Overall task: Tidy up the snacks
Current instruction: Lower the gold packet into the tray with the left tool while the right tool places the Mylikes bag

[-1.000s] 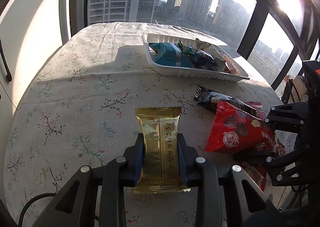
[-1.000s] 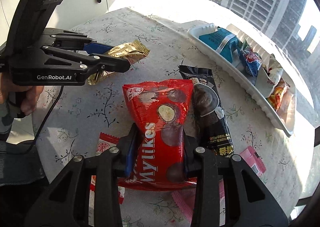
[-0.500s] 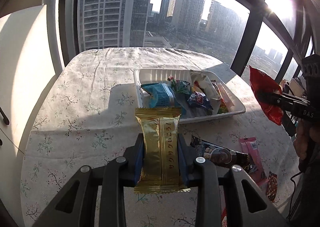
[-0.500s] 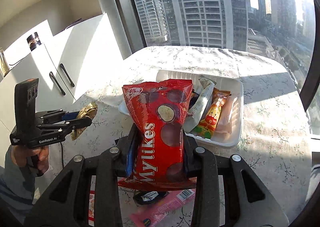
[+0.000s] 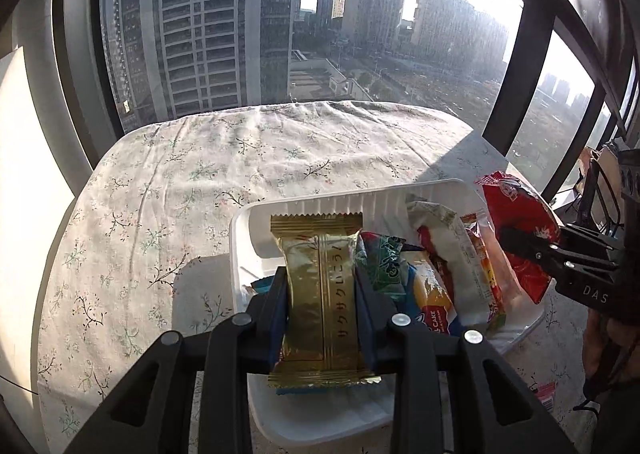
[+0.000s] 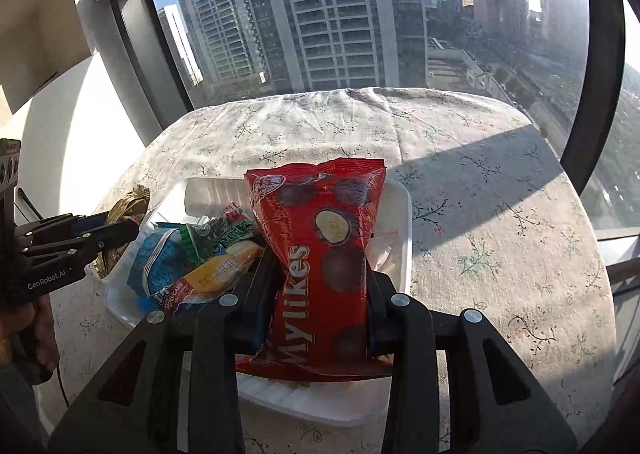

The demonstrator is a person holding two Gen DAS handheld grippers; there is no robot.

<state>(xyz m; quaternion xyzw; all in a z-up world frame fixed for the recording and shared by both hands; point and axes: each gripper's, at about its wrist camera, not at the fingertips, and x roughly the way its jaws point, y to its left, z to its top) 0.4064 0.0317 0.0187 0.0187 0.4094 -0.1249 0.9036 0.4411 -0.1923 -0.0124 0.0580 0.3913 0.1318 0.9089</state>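
Over the white tray (image 5: 240, 254): left gripper (image 5: 322, 306) clamps gold wafer pack (image 5: 320, 294), long axis forward, above the left end; right gripper (image 6: 320, 294) clamps red Mylikes bag (image 6: 324, 254) above the right end.

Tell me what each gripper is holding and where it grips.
Left gripper: gold wafer packet, lower sides. Right gripper: red Mylikes bag, lower sides.

The tray (image 5: 240, 254) sits on the tabletop (image 5: 192, 174), toward its near side, with several snack packets (image 5: 440, 258) lying in it. The gold wafer pack (image 5: 320, 294) is held above the tray's left end, the red bag (image 6: 324, 266) above its right end.
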